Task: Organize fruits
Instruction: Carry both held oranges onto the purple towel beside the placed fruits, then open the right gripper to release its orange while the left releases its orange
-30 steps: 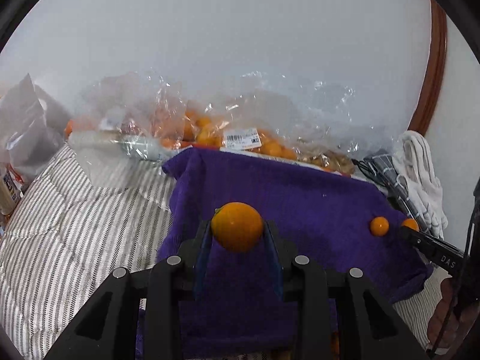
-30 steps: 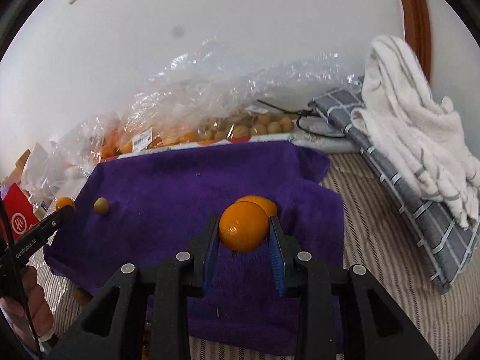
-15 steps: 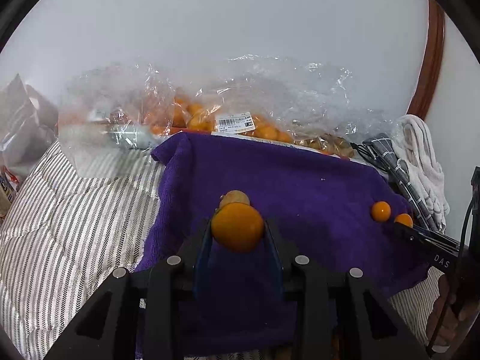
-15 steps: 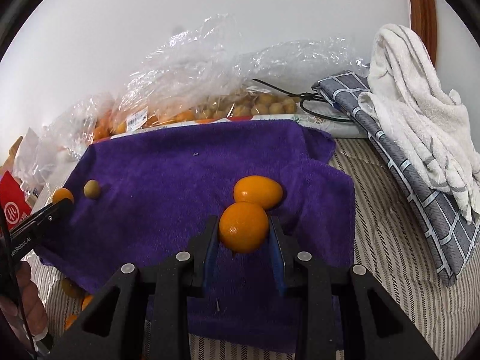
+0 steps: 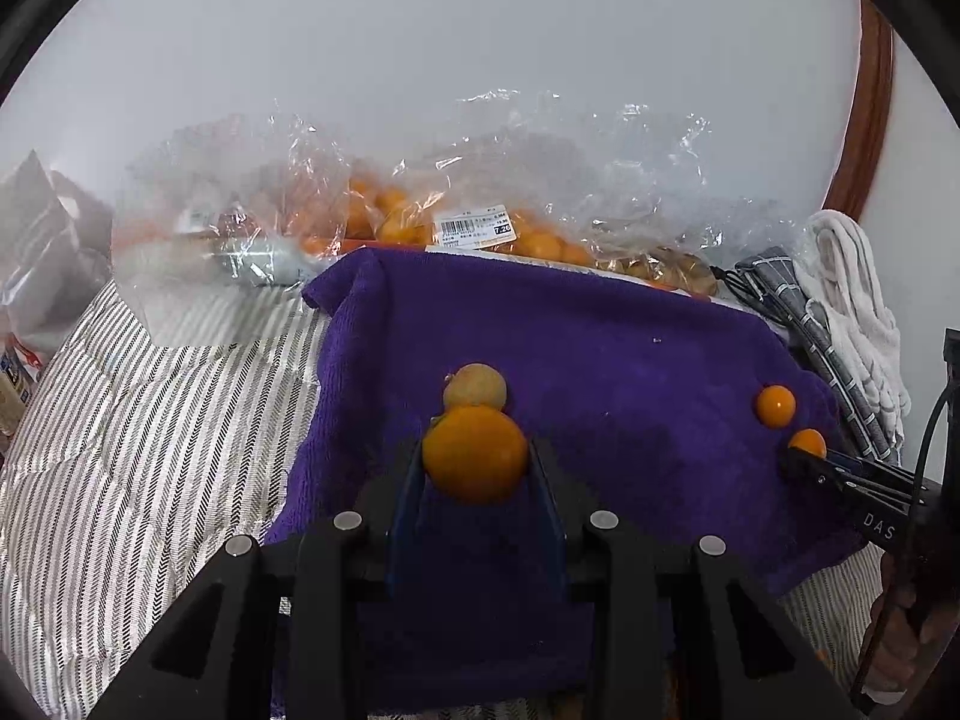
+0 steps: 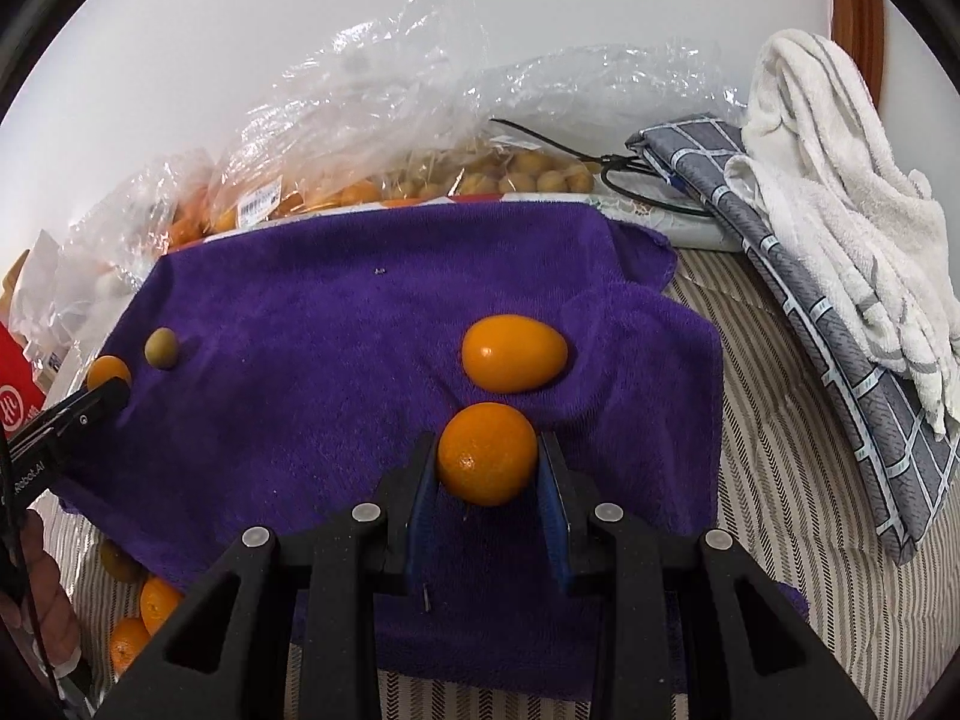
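A purple towel lies on the striped bed; it also shows in the right wrist view. My left gripper is shut on an orange kumquat, held low over the towel, just behind a pale yellowish fruit. My right gripper is shut on an orange kumquat, close before an oval kumquat lying on the towel. The pale fruit and the left gripper's kumquat show at the towel's left edge in the right wrist view.
Clear plastic bags of oranges and of pale longans lie behind the towel. A grey checked cloth with a white towel lies at the right. Loose kumquats lie by the towel's near left corner.
Both grippers have moved down toward the towel with their kumquats. The pale fruit and the oval kumquat have come out from behind the held fruits.
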`<state>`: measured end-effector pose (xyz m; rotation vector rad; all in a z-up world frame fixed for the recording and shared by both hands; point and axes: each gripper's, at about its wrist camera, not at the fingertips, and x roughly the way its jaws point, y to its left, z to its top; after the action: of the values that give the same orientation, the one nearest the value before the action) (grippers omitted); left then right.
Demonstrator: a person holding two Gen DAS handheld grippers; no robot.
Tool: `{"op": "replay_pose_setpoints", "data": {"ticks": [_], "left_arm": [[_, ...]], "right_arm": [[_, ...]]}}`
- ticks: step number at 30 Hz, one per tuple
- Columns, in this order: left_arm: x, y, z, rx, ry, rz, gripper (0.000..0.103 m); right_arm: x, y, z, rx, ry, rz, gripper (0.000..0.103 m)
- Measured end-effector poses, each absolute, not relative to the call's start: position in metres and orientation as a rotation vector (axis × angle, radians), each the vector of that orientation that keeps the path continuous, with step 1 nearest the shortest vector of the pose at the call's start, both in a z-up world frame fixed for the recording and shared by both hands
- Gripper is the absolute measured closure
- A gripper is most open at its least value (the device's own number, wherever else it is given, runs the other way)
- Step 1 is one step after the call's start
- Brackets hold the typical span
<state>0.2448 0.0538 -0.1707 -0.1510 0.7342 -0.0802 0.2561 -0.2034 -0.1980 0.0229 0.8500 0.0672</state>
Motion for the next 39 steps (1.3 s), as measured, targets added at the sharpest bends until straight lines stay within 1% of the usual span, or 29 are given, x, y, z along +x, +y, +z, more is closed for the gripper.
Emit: {"op": "replay_pose_setpoints", "data": {"ticks": [24,27,31,34,37,39], "left_arm": [[0.247,0.046,-0.177,-0.108,0.770,-0.065,0.070],[0.247,0.045,-0.177,-0.105,0.772,-0.063,0.070],[0.247,0.045,-0.177,-0.101,0.774,-0.063,0.070],[0.247,0.045,-0.177,-0.097,0.778,-0.062,0.070],[0.246,0.046,-0.175,-0.100,0.769,-0.061,0.070],[0.245,0.047,-0.172,-0.104,0.760,-0.062,0.068]], "right_arm": [[0.258,-0.201,-0.199,0.011,0.866,0.055,0.071],[0.257,-0.202,-0.198,0.027,0.867,0.063,0.068],[0.253,-0.200,-0.195,0.028,0.847,0.071,0.055],[0.251,-0.196,-0.193,0.019,0.840,0.077,0.052],[0.248,-0.193,-0.192,0.006,0.833,0.083,0.051],[0.246,-0.190,-0.190,-0.006,0.824,0.088,0.050]]}}
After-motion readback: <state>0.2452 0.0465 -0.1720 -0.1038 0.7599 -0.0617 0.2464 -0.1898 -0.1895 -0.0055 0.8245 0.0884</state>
